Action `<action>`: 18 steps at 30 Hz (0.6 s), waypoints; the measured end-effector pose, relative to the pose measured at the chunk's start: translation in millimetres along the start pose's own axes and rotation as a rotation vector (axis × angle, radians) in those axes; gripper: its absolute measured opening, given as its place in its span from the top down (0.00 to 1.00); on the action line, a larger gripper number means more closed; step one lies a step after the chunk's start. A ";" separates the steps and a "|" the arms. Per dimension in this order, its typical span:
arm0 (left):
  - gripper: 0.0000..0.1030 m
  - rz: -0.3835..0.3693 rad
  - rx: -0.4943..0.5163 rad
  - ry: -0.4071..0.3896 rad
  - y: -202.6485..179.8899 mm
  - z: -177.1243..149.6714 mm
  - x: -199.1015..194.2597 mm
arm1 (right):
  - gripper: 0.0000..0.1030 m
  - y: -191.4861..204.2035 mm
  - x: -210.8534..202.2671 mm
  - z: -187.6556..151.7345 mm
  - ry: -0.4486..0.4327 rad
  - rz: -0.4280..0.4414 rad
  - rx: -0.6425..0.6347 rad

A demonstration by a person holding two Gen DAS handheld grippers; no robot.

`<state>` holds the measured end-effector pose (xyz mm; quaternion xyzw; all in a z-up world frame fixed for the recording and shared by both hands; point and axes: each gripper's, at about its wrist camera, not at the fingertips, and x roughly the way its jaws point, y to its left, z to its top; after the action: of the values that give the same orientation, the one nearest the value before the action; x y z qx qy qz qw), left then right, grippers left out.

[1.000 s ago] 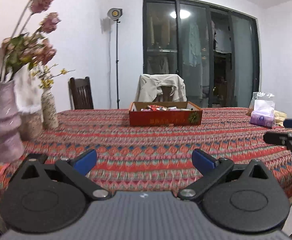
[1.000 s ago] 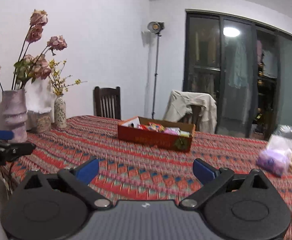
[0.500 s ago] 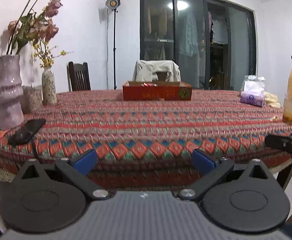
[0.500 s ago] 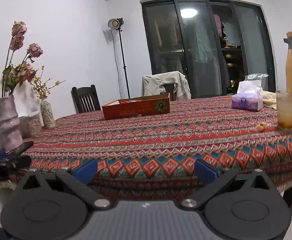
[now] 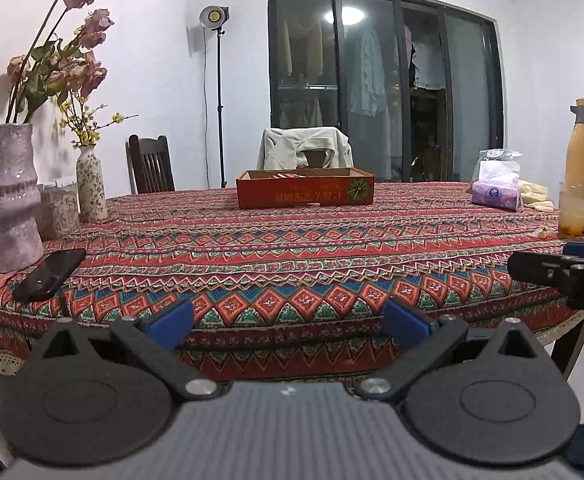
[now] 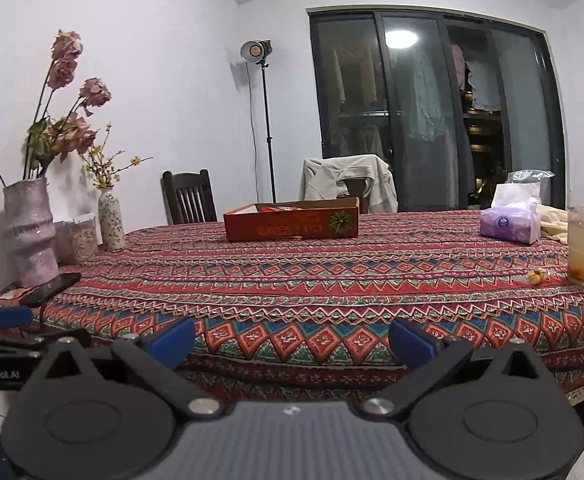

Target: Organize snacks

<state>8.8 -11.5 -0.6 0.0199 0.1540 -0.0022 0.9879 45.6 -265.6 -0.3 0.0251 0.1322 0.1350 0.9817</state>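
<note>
snacks sit in the red box far ahead of both tools, mid-table, well out of reach. left gripper and right gripper both wide, empty, and pulled back and lower than a second ago, now below the table edge. looks like retreat, sorting probably done.

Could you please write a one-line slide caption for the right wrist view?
Open right tool held off the near edge of the patterned table, facing the red snack box at the far side.

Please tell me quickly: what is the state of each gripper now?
Left gripper: open, holding nothing.
Right gripper: open, holding nothing.
</note>
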 end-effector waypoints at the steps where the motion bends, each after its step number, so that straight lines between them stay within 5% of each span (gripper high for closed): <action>1: 0.00 0.000 0.000 0.002 -0.1 0.0 0.4 | 0.00 0.5 0.2 0.7 0.000 0.001 0.001; 18: 0.00 0.004 -0.005 0.001 1.2 -1.8 1.0 | 0.00 0.1 1.3 -0.1 -0.001 0.017 0.013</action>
<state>9.2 -10.2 -2.5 0.0178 0.1547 0.0004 0.9878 46.8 -265.1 -0.8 0.0327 0.1324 0.1426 0.9803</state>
